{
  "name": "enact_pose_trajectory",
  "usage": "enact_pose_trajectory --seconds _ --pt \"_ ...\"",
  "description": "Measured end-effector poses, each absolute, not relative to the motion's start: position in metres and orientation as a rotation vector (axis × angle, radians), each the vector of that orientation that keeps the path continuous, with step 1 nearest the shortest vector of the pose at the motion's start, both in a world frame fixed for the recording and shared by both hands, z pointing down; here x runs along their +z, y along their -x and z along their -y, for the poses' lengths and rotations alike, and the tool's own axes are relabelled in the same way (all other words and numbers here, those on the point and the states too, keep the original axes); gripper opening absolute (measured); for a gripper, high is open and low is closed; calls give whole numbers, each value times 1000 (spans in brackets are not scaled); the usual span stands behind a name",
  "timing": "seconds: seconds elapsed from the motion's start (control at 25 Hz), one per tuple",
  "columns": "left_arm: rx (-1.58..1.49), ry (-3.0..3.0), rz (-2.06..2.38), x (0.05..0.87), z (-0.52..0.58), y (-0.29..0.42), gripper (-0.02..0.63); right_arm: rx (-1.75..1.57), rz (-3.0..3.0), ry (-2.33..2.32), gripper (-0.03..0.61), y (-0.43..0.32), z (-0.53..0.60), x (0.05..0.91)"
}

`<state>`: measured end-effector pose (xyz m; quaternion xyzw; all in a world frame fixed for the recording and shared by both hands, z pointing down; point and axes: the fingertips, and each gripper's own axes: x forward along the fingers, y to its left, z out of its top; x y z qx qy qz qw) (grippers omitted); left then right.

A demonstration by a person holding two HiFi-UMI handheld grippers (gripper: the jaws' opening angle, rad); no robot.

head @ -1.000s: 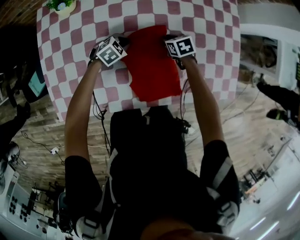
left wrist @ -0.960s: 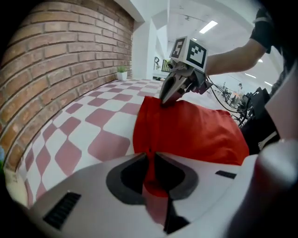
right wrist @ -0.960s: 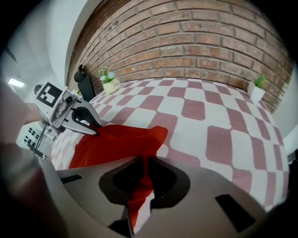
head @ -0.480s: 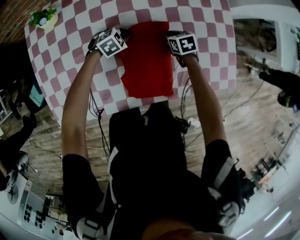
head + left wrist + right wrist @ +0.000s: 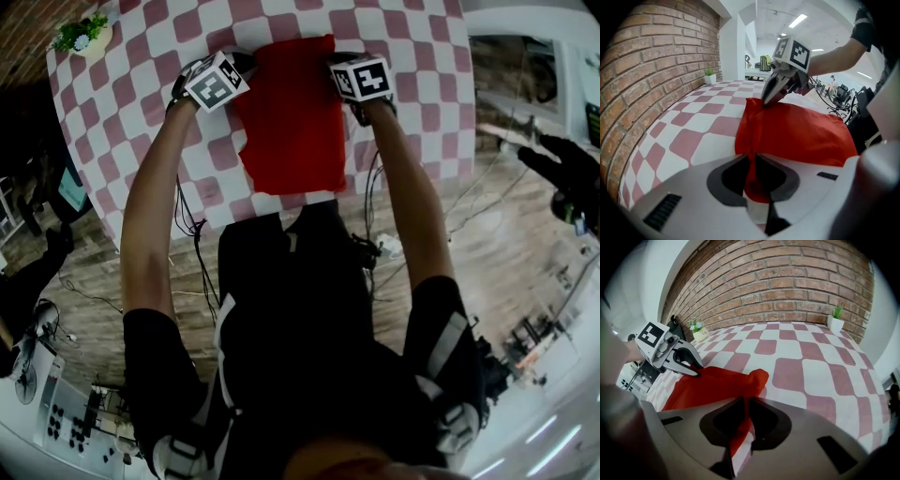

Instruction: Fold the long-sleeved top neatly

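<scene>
The red long-sleeved top (image 5: 289, 117) lies folded into a narrow upright rectangle on the checkered table (image 5: 141, 103). My left gripper (image 5: 240, 67) is at its far left corner and shut on the red fabric (image 5: 751, 164), which runs up between its jaws. At the far right corner my right gripper (image 5: 339, 66) is shut on the cloth (image 5: 743, 411) in the same way. Each gripper view shows the other gripper pinching its corner: the right gripper (image 5: 765, 102) and the left gripper (image 5: 697, 373). The top's near edge lies close to the table's front edge.
A small potted plant (image 5: 84, 36) stands at the table's far left corner, by the brick wall (image 5: 797, 282). A second pot (image 5: 836, 317) sits farther along that wall. Cables trail on the wooden floor (image 5: 84, 281). Another person's dark limb (image 5: 562, 159) shows at the right.
Both grippers slid a little across the table, carrying the top's far corners with them. Over the last half second they have stayed almost still. Both grips are unchanged.
</scene>
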<state>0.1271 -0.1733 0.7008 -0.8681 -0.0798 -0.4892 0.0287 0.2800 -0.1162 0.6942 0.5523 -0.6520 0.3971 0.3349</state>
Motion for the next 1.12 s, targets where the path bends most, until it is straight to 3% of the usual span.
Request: enact_pose_trajectory --seconds 0.4,0.52,0.68,1.12 --pt "-1502 2709 150 701 174 -127 55 1058 1690 -1465 48 -280 120 702" --pt "-1489 2779 80 699 174 -124 65 1050 1727 -1465 90 -280 118 697" --pt "-1495 2815 48 689 176 -116 123 1000 1801 -1437 143 -284 115 681" --pt "-1560 2783 135 685 183 -111 161 564 1859 -799 175 -258 140 654"
